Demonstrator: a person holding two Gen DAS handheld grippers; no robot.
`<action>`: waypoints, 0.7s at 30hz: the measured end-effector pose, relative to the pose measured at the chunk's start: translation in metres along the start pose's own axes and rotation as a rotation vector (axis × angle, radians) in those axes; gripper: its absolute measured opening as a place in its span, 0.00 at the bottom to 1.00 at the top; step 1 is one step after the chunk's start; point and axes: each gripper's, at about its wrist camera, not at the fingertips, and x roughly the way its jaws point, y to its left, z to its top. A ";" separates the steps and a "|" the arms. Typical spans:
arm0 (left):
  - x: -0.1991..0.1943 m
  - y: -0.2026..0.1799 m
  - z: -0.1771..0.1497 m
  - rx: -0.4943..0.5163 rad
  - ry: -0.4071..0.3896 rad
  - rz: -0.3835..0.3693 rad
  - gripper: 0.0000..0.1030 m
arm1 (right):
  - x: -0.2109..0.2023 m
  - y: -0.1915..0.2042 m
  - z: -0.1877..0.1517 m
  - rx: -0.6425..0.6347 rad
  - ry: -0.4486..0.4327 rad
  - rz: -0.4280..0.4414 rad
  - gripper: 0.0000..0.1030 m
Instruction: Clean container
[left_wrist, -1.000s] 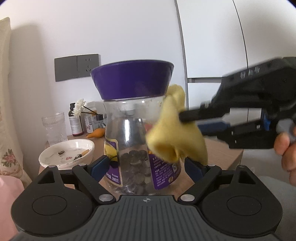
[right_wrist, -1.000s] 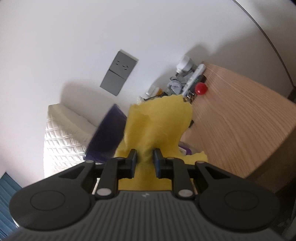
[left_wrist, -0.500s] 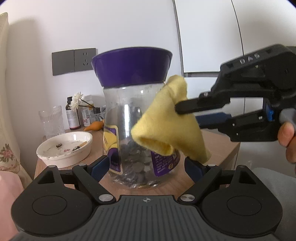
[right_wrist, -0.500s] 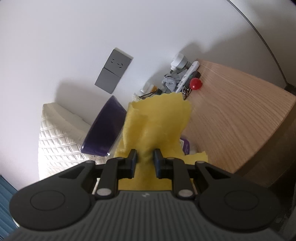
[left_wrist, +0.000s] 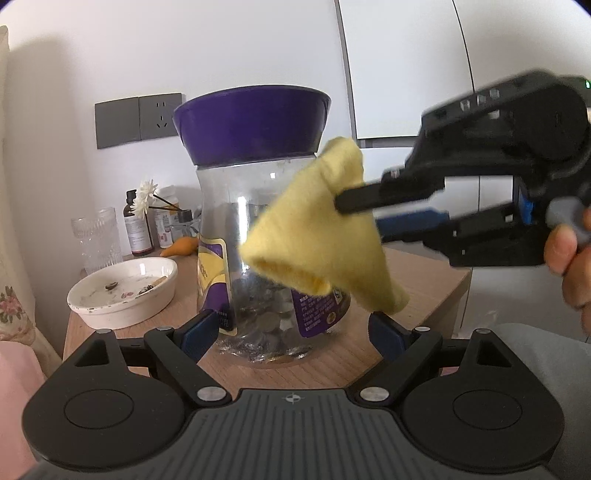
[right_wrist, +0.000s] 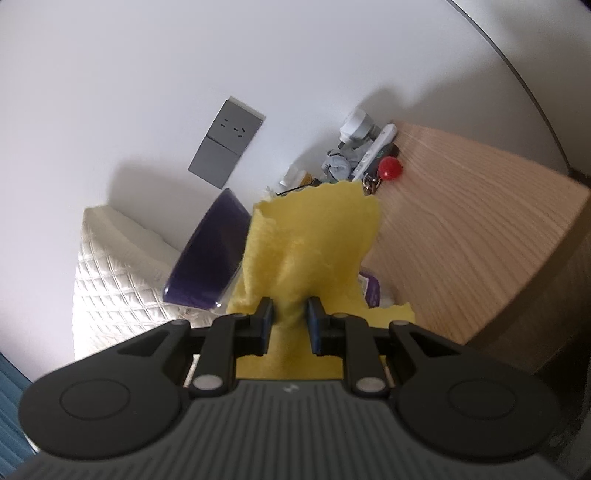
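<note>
A clear plastic jar (left_wrist: 236, 236) with a purple lid (left_wrist: 251, 123) and coins inside stands upright on the wooden bedside table (left_wrist: 417, 280). My left gripper (left_wrist: 291, 330) is shut on the jar's base, its blue pads against both sides. My right gripper (right_wrist: 290, 321) is shut on a yellow cloth (right_wrist: 310, 251) and comes in from the right in the left wrist view, pressing the cloth (left_wrist: 317, 240) against the jar's right front side, below the lid (right_wrist: 207, 262).
A white dish (left_wrist: 122, 291) with scraps sits left of the jar. A glass (left_wrist: 98, 240), a brown bottle (left_wrist: 136, 229), a white flower and an orange item stand behind. A grey wall socket (left_wrist: 138, 118) is above. Small clutter and a red ball (right_wrist: 389, 168) lie at the table's back.
The yellow cloth has moved over the jar's right front side, first up and left, now slightly back right. The left gripper's view of the jar shifted as the jar was lowered and tilted.
</note>
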 end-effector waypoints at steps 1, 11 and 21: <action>0.000 0.000 0.000 0.003 0.003 -0.001 0.88 | 0.001 -0.003 -0.001 0.006 0.001 -0.003 0.21; 0.002 -0.003 0.000 0.009 0.010 0.005 0.88 | 0.002 -0.011 0.008 0.032 -0.006 0.012 0.21; 0.000 -0.004 0.002 0.008 -0.002 0.006 0.91 | 0.007 -0.030 0.013 0.053 0.005 -0.011 0.20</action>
